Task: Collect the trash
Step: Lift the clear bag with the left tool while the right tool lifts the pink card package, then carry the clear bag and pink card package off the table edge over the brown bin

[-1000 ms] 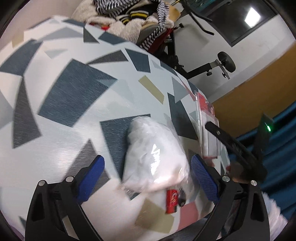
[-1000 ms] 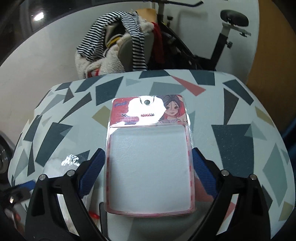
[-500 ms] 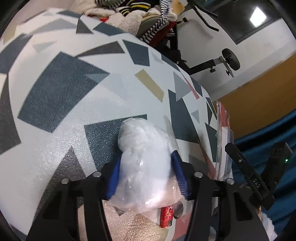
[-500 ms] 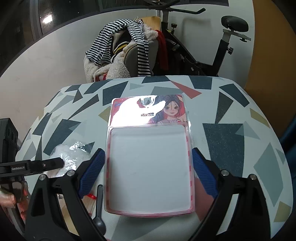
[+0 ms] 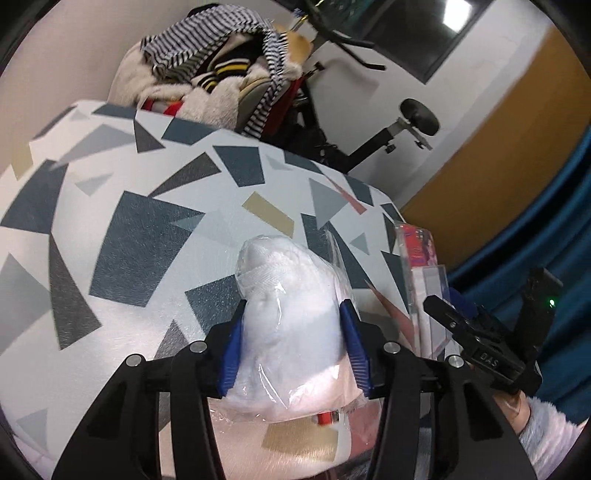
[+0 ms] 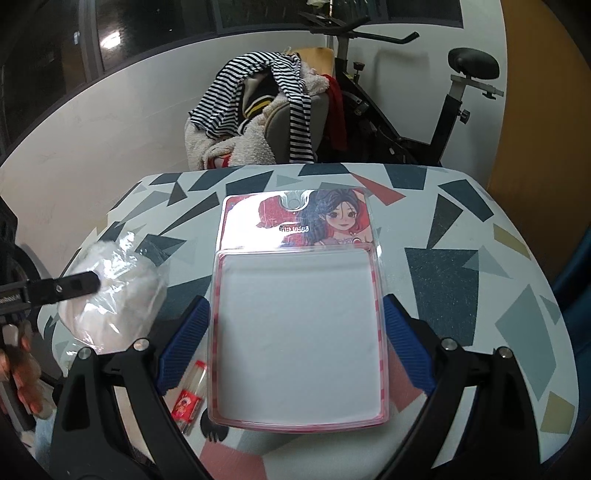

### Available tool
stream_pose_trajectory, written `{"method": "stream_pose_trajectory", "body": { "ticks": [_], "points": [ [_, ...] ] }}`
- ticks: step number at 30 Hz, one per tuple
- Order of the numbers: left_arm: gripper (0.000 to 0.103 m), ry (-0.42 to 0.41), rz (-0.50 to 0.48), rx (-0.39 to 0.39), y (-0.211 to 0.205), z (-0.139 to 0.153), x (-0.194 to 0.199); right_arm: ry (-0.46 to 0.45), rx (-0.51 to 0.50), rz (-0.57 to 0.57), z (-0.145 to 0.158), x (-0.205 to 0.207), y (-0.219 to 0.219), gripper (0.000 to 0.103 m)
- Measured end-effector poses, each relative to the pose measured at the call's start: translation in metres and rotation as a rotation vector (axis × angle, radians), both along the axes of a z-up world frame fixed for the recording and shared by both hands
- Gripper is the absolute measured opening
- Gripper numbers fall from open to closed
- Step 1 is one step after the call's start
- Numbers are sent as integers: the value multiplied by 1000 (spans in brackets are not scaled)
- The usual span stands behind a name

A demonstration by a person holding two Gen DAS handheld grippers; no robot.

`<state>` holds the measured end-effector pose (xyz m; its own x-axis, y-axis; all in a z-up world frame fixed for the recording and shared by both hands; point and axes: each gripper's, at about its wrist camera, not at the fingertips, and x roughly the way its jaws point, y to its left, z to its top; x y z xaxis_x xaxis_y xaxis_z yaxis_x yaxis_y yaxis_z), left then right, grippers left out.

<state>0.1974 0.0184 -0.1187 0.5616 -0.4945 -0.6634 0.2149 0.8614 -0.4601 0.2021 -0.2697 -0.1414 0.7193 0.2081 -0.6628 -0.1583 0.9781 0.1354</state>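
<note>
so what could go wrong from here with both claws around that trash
1. The left claw squeezes a soft plastic-wrapped bundle; the slick film may slip or tear on lifting.
2. The right claw straddles the wide blister pack while open; closing on its rigid edges could buckle it or pop it out.
3. The small red-labelled tube lies beside the pack and could get knocked off the table.

Dim indoor light; ceiling lamp (image 5: 458, 14) glare; sheen on blister pack (image 6: 295, 236); fisheye-warped edges

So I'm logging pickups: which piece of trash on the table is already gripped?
The white plastic-wrapped bundle, squeezed between the left gripper jaws. The blister pack only sits between the open right gripper jaws.
</note>
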Motion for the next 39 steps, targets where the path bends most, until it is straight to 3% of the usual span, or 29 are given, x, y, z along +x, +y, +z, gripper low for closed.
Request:
{"method": "stream_pose_trajectory", "body": {
  "ticks": [16,39],
  "points": [
    [48,-76,-93,-1,35,5,-91,-38,-53,95,2,-70,31,92],
    [48,-105,-190,39,47,-18,-166,-12,-22,156,-33,-143,56,92]
  ]
}}
